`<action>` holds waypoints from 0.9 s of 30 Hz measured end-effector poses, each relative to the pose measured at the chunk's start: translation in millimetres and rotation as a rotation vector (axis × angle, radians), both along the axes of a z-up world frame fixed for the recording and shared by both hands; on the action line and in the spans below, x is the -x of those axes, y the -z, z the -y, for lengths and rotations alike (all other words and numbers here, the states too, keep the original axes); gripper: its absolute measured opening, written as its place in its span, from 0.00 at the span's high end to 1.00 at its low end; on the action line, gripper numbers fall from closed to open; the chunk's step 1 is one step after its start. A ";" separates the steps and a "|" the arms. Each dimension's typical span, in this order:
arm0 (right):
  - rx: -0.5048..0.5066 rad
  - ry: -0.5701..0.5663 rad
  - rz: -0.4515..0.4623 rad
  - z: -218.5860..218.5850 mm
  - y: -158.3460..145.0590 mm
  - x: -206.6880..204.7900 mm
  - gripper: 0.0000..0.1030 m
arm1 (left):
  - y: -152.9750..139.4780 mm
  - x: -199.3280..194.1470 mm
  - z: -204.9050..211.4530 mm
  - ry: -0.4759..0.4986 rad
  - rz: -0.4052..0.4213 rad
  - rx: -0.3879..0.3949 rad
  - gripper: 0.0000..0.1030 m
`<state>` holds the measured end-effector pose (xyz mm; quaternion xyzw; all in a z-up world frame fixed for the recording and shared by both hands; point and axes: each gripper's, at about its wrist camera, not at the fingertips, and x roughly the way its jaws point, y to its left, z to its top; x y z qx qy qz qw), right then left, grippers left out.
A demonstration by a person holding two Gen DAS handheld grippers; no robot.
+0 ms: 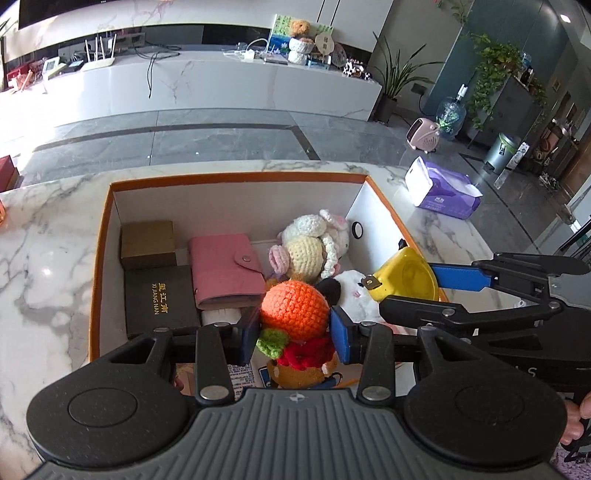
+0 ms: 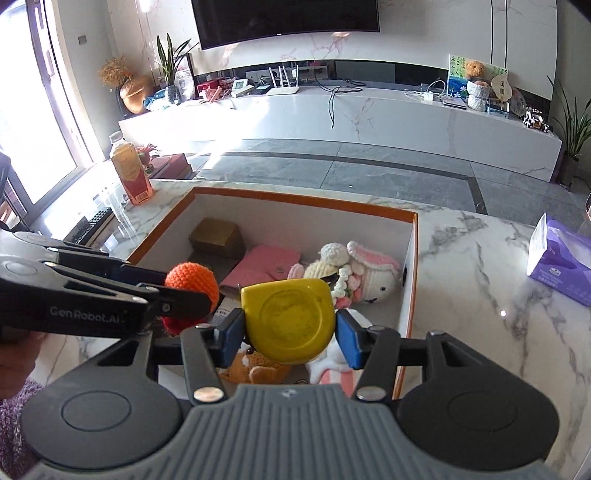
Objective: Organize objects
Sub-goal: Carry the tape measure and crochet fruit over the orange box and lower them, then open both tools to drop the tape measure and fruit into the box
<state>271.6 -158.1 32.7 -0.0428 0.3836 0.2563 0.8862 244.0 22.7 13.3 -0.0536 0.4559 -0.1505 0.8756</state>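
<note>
An open box (image 1: 105,236) with orange rim and white inner walls occupies the centre of both views, resting on a white marble-patterned table (image 1: 48,236). Contents, left wrist view: a gold-brown small box (image 1: 147,243) at the upper left of the interior, a black case (image 1: 159,299) with gold lettering directly below it, a pink snap-closure wallet (image 1: 225,269) just to the right of both, and a white-and-pink crocheted rabbit (image 1: 314,243) at centre right. A black-and-white plush (image 1: 351,291) lies below the rabbit, partly hidden (its full shape cannot be determined).

The left gripper (image 1: 295,332) is clamped at a medium width on an orange crocheted toy (image 1: 293,308), blue pads against both sides of the orange ball; green and red yarn parts hang beneath it. The toy is held above the near part of the box.

The right gripper (image 2: 290,332) is clamped at a medium width on a yellow tape measure (image 2: 291,319), one blue pad on each side. The tape measure sits at frame centre in the right wrist view, above the box's near right portion.

On the table, a purple tissue pack (image 1: 441,188) lies at the right, well apart from the box. An orange-labelled bottle (image 2: 131,171) stands at the upper left in the right wrist view. Beyond the table: grey tiled floor, a long white marble-look console (image 2: 369,110), and a wall-mounted television (image 2: 288,20).
</note>
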 end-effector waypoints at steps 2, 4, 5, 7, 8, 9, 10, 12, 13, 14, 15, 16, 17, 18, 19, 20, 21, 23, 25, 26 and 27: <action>0.009 0.003 -0.006 -4.1 5.0 -10.1 0.46 | 11.1 -9.1 0.0 -0.002 -0.028 -0.011 0.54; 0.022 0.003 -0.010 -8.4 11.2 -18.7 0.46 | 21.6 -17.2 -0.8 -0.005 -0.056 -0.019 0.54; 0.029 0.005 -0.011 -10.2 13.7 -22.6 0.46 | 25.1 -19.6 -2.8 -0.005 -0.070 -0.019 0.54; 0.034 0.009 -0.013 -11.4 17.0 -31.6 0.46 | 32.3 -25.6 -4.9 -0.003 -0.093 -0.026 0.54; 0.029 0.012 -0.015 -11.7 16.5 -35.8 0.46 | 35.2 -27.9 -5.3 -0.003 -0.100 -0.034 0.54; 0.021 0.014 -0.018 -13.1 16.1 -41.1 0.46 | 38.1 -30.4 -5.7 0.001 -0.107 -0.041 0.54; 0.012 0.014 -0.021 -13.8 15.6 -46.1 0.46 | 40.4 -32.8 -5.5 0.011 -0.117 -0.047 0.54; -0.011 0.010 -0.030 -19.0 13.9 -57.7 0.46 | 44.7 -36.9 -5.2 0.026 -0.130 -0.051 0.54; -0.018 0.007 -0.035 -21.5 13.7 -63.1 0.46 | 46.5 -38.9 -4.4 0.032 -0.134 -0.058 0.54; -0.024 0.006 -0.041 -25.5 13.6 -69.8 0.46 | 47.9 -40.8 -3.9 0.033 -0.137 -0.066 0.54; -0.028 0.006 -0.048 -29.3 14.7 -75.4 0.46 | 49.4 -42.2 -4.1 0.033 -0.142 -0.071 0.54; -0.030 0.004 -0.056 -33.6 16.1 -80.2 0.46 | 51.8 -44.3 -4.4 0.037 -0.152 -0.072 0.53; -0.034 0.003 -0.067 -37.6 18.3 -85.3 0.46 | 54.3 -46.2 -4.9 0.043 -0.162 -0.070 0.53; -0.039 0.001 -0.078 -42.0 20.8 -90.2 0.46 | 56.1 -47.4 -5.1 0.045 -0.167 -0.071 0.53; -0.044 -0.001 -0.090 -45.4 23.2 -94.6 0.46 | 57.2 -48.3 -5.6 0.046 -0.168 -0.072 0.53; -0.050 -0.004 -0.104 -49.4 26.3 -99.7 0.46 | 58.2 -48.9 -6.2 0.049 -0.166 -0.071 0.51; -0.052 -0.006 -0.115 -53.6 29.5 -104.4 0.46 | 58.4 -48.9 -7.3 0.053 -0.165 -0.065 0.49; -0.047 -0.008 -0.126 -61.1 35.8 -111.8 0.46 | 57.4 -48.3 -10.2 0.058 -0.155 -0.042 0.38; -0.041 -0.006 -0.137 -68.4 42.2 -119.0 0.46 | 54.7 -47.1 -13.4 0.060 -0.144 -0.033 0.36; -0.041 -0.005 -0.143 -71.3 45.0 -122.0 0.46 | 53.3 -46.5 -15.3 0.055 -0.140 -0.034 0.36; -0.041 -0.003 -0.152 -74.0 48.6 -125.0 0.46 | 51.8 -46.5 -17.3 0.050 -0.134 -0.035 0.36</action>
